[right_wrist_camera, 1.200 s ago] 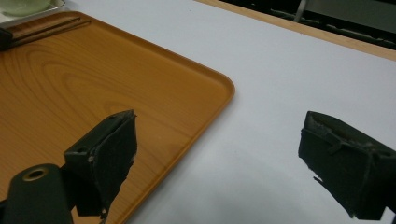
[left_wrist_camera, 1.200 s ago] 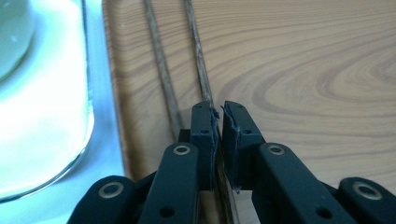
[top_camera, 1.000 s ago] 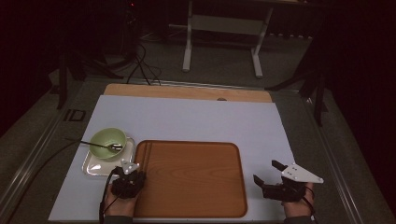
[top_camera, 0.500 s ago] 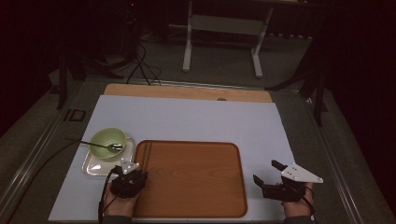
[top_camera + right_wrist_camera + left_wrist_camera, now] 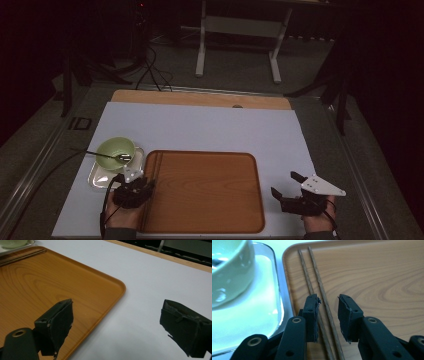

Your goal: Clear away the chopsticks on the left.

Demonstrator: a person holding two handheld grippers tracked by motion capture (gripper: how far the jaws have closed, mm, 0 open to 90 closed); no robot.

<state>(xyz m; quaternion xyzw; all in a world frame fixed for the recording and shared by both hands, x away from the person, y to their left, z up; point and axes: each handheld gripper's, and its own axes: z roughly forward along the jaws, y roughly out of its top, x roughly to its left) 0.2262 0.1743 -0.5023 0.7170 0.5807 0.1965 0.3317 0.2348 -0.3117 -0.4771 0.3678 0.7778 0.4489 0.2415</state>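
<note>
The 2 chopsticks (image 5: 318, 285) lie on the tray (image 5: 374, 277), between the left gripper's (image 5: 329, 305) half-open, empty jaws.

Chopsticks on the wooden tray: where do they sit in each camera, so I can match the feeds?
High view: the chopsticks lie along the wooden tray's left edge, ahead of the left gripper.
Left gripper view: centre, running up from between the open jaws.
Right gripper view: top left corner, a dark pair by the tray rim.
Shared landmark: the green bowl beside the tray.
</note>
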